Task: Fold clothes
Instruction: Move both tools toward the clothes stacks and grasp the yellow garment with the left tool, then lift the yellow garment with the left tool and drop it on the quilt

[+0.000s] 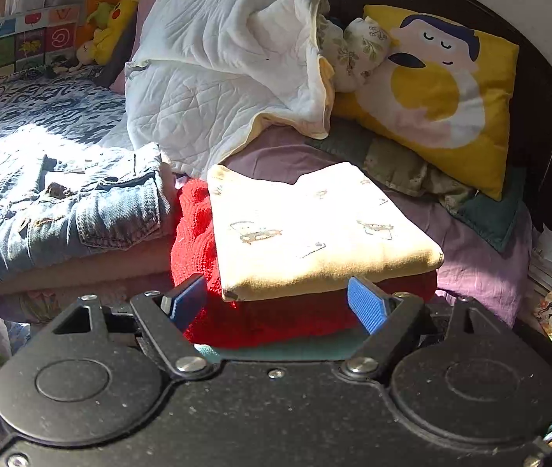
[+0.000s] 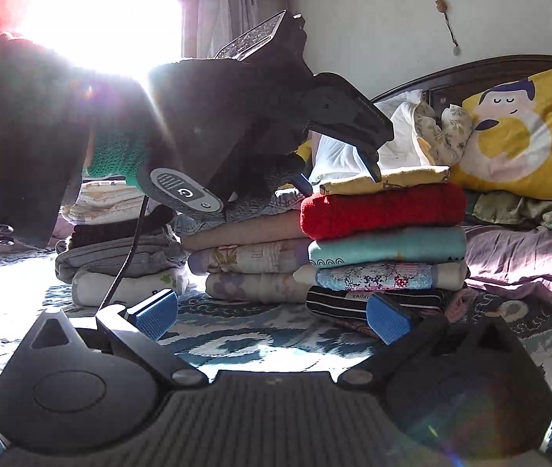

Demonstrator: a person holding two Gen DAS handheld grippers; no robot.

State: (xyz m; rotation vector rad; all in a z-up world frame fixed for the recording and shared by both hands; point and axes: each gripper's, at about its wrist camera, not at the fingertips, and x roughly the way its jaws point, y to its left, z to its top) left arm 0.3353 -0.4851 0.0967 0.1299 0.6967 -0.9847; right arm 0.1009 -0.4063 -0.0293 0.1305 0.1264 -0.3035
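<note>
A folded cream garment (image 1: 315, 225) with small prints lies on top of a stack, over a red knit sweater (image 1: 194, 241). My left gripper (image 1: 276, 303) is open, its blue pads (image 1: 367, 305) either side of the cream garment's near edge, gripping nothing. In the right wrist view the stack shows the cream garment (image 2: 389, 181), red sweater (image 2: 383, 210), a teal piece (image 2: 389, 247), a floral piece and a striped one. The left gripper (image 2: 336, 177), held in a dark-gloved hand (image 2: 233, 116), sits at the stack's top. My right gripper (image 2: 272, 317) is open and empty, low over the patterned bedspread (image 2: 260, 334).
A folded denim jacket (image 1: 81, 210) tops a second stack on the left, and a third stack (image 2: 120, 257) stands further left. A white quilt (image 1: 221, 78), yellow pillow (image 1: 443, 89) and dark headboard (image 2: 431, 78) lie behind. Window glare (image 2: 93, 11) washes out the left. Purple sheet (image 2: 529, 257) lies right.
</note>
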